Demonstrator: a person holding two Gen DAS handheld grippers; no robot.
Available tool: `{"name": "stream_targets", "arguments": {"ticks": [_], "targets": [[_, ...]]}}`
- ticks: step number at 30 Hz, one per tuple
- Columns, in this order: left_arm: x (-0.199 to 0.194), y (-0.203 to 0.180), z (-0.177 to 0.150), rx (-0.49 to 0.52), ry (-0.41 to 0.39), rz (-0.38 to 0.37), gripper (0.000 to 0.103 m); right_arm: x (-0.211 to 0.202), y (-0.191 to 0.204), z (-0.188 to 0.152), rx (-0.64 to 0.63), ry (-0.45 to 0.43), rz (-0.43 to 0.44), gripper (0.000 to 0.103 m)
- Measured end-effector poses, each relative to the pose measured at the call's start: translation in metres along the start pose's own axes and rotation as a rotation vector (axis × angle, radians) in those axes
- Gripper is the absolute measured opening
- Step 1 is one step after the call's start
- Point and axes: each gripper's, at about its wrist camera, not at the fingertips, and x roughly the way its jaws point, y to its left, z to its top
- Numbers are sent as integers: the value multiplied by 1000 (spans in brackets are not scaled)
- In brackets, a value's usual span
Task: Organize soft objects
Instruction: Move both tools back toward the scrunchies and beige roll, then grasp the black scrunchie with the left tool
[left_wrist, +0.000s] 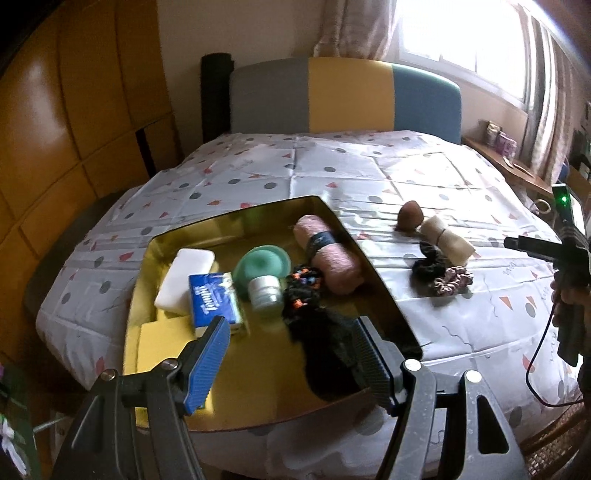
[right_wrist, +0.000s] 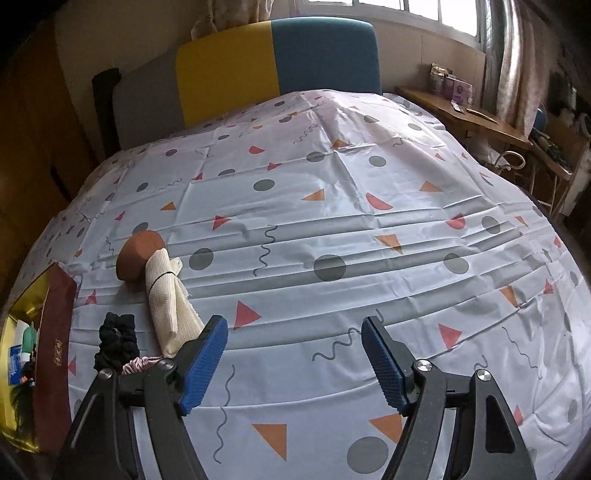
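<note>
L hand-held gripper (left_wrist: 291, 354) hangs over the gold tray (left_wrist: 155, 254), jaws wide, nothing between the pads. Below and ahead of it in the tray, L to R: white foam block (left_wrist: 184, 277), blue tissue pack (left_wrist: 216, 299), green sponge (left_wrist: 262, 266), small jar (left_wrist: 264, 293), beaded black scrunchie (left_wrist: 303, 288), pink rolled towel (left_wrist: 328, 254).

R hand-held gripper (right_wrist: 293, 354) also stands open and empty, above bare bedsheet (right_wrist: 332, 221). What's left to sort lies on the bed, to its L: black scrunchie (right_wrist: 114, 339) and pink scrunchie (right_wrist: 138, 363) just beside the L finger, cream rolled cloth (right_wrist: 166, 299) running up from that finger's tip, brown sponge (right_wrist: 136, 254) touching the roll's far end.

Handling, prob: all light, squashy, non-fragile. Roll looks tied w/ a thread at the upper part; best pinched across the mid-body so it doesn't unroll. Scrunchies floppy, grab the bunched fabric. Sheet looks slick, so items may slide if nudged.
</note>
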Motion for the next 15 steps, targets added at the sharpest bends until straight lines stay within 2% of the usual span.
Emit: {"name": "stream_targets", "arguments": {"ticks": [5, 9, 15], "targets": [[2, -20, 12, 37, -5, -62, 70, 0, -1, 0, 8, 0, 0, 77], [7, -35, 24, 28, 13, -135, 70, 0, -4, 1, 23, 5, 1, 77], [20, -80, 42, 110, 46, -232, 68, -2, -4, 2, 32, -1, 13, 78]]}}
